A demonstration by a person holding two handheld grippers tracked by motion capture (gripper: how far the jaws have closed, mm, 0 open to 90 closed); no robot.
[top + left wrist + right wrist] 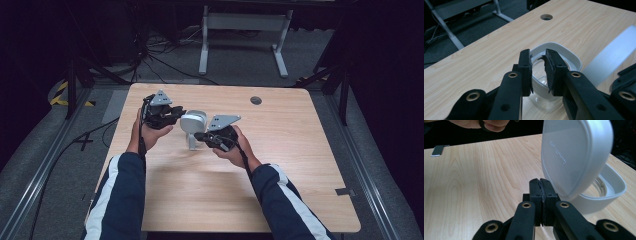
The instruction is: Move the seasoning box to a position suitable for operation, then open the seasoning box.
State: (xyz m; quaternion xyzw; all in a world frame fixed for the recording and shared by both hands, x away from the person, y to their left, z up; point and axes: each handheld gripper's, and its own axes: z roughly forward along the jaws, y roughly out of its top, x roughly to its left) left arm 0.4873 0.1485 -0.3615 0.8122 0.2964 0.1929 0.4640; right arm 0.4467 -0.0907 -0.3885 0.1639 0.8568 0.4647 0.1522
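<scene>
A white rounded container [191, 144] stands near the middle of the wooden table [280, 165]. My left gripper [176, 114] reaches it from the left; in the left gripper view its jaws [539, 57] are narrowed on the near rim of the container [571, 56], which has a clear lower part. The white lid [193, 121] stands tilted up over the container. My right gripper [201, 136] is shut on the lid's lower edge. In the right gripper view the lid [574, 155] rises from the shut gripper [541, 182], above the open container [610, 187].
A round cable hole [256, 100] lies at the table's far side. A small grey tag [345, 191] sits near the right edge. A white desk frame [242, 30] and cables lie on the floor beyond the table.
</scene>
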